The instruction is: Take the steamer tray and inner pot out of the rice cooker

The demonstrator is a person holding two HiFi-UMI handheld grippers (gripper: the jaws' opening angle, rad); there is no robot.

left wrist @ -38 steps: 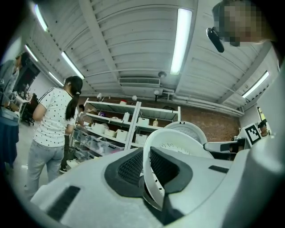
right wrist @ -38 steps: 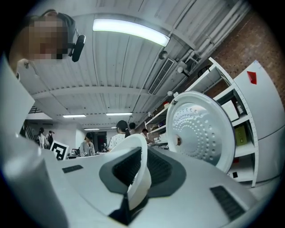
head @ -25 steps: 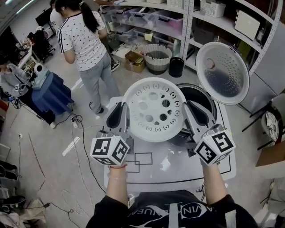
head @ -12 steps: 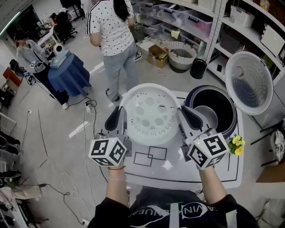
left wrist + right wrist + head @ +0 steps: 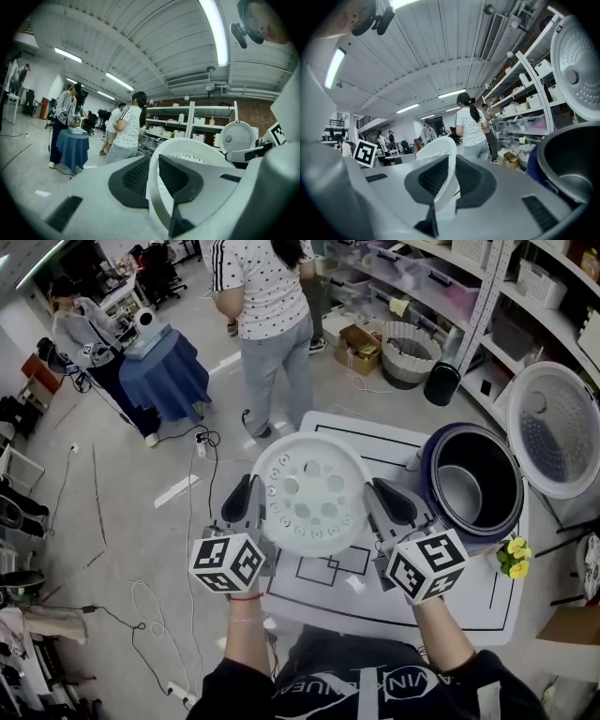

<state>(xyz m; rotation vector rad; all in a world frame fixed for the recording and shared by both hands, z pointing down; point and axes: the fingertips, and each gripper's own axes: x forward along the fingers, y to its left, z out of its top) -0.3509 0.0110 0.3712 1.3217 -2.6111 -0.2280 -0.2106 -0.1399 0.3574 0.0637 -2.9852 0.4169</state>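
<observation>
The white perforated steamer tray (image 5: 309, 495) hangs over the left part of the white table (image 5: 459, 610), held level between both grippers. My left gripper (image 5: 247, 503) is shut on its left rim (image 5: 152, 197), and my right gripper (image 5: 383, 503) is shut on its right rim (image 5: 443, 161). The dark blue rice cooker (image 5: 473, 486) stands at the table's right with its lid (image 5: 560, 427) swung open. The metal inner pot (image 5: 463, 491) sits inside it, also seen at the right in the right gripper view as the inner pot (image 5: 569, 173).
A small bunch of yellow flowers (image 5: 513, 557) lies beside the cooker's front. A person (image 5: 267, 306) stands on the floor beyond the table, near a blue-draped stand (image 5: 157, 373). Shelving (image 5: 469, 287) runs along the back right. Cables trail on the floor at left.
Both grippers have carried the steamer tray left and downward, away from above the cooker's opening to over the left side of the table. The cooker's inside now shows.
</observation>
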